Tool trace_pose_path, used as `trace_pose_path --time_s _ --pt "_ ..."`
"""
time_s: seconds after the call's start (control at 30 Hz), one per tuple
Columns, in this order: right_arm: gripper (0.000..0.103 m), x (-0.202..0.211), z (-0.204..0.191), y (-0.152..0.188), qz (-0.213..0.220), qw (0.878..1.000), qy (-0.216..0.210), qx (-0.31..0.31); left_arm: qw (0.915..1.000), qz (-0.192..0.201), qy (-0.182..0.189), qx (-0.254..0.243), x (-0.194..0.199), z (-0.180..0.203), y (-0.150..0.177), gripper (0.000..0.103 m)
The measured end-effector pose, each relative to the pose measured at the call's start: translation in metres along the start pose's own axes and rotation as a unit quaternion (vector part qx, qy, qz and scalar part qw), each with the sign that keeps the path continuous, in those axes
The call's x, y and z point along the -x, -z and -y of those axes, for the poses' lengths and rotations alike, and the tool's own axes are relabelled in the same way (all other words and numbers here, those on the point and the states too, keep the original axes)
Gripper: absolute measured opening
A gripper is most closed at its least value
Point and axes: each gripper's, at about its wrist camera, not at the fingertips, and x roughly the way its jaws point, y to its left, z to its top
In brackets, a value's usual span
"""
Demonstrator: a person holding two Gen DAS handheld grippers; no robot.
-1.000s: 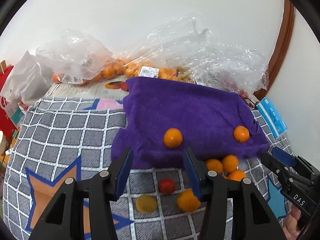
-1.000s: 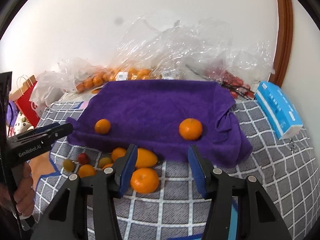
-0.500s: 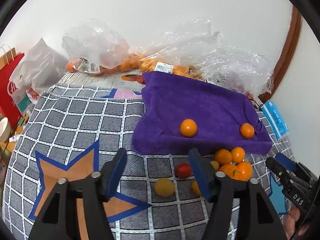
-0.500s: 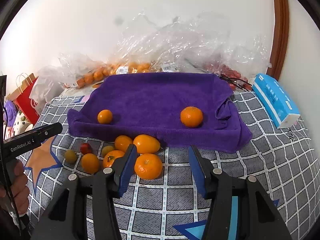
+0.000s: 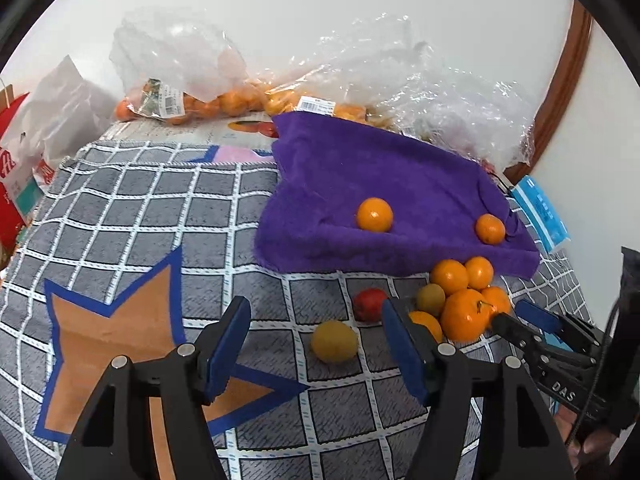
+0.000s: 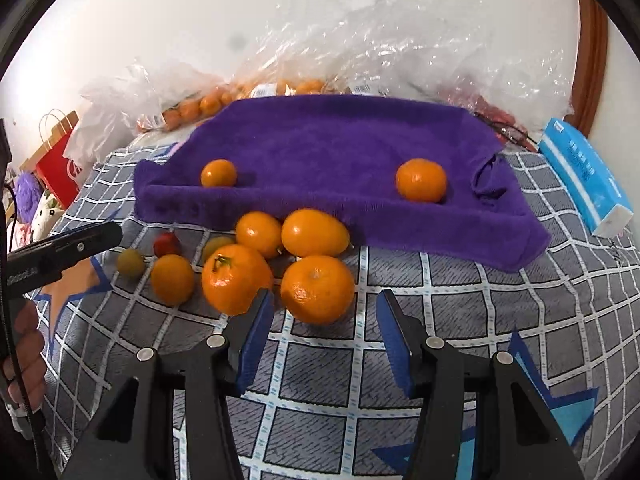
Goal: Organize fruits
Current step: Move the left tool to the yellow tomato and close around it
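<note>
A purple towel (image 5: 380, 168) (image 6: 340, 144) lies on the checked cloth with two oranges on it, a small one (image 6: 218, 173) and a bigger one (image 6: 421, 180). Loose fruit sits in a cluster before its front edge: several oranges, a red fruit (image 5: 370, 304) and a yellow fruit (image 5: 334, 342). My left gripper (image 5: 313, 306) is open and holds nothing; the yellow fruit lies just beyond its tips. Open too, my right gripper (image 6: 324, 296) is low over the cloth, with a large orange (image 6: 318, 290) just ahead of its fingertips and apart from both pads.
Clear plastic bags (image 5: 200, 80) holding more oranges are heaped along the back wall. A blue tissue pack (image 6: 584, 176) lies at the right, and a red paper bag (image 6: 56, 168) stands at the left. The cloth (image 5: 140, 220) left of the towel carries an orange star.
The left jaws have widened, and that gripper has come down towards the loose fruit. The right gripper has sunk closer to the large orange. No fruit has moved.
</note>
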Motion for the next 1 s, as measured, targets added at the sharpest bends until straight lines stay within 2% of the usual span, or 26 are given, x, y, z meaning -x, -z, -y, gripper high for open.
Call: trace_pose_path --time_s 0.23,0.4,0.5,0.53,0.83,0.93,1.0 --pt "0.053 -0.012 0.001 -0.002 -0.008 1.000 -0.008 0.008 0.9997 0.004 0.020 -0.014 -0.006 0.003 0.007 0.066" --pt "0.053 -0.022 0.000 -0.006 -0.009 1.000 -0.012 0.015 0.9992 -0.013 0.027 -0.025 -0.011 0.009 0.007 0.066" --pt "0.042 -0.024 -0.003 -0.004 -0.009 1.000 -0.019 0.023 0.9991 -0.021 0.028 -0.024 -0.015 0.011 0.004 0.066" --pt "0.042 -0.022 -0.004 -0.003 -0.008 0.999 -0.021 0.027 0.9991 -0.026 0.021 -0.025 -0.017 0.012 0.003 0.065" --pt "0.042 -0.005 0.023 0.011 0.017 1.000 -0.010 0.011 0.9982 -0.036 -0.002 -0.049 -0.018 0.015 0.012 0.051" --pt "0.042 -0.002 0.032 0.011 0.025 0.999 -0.023 -0.010 0.9978 -0.032 -0.010 -0.057 -0.020 0.018 0.016 0.040" --pt "0.042 -0.001 0.034 0.011 0.030 0.999 -0.020 -0.015 0.9974 -0.027 -0.018 -0.065 -0.021 0.021 0.019 0.029"
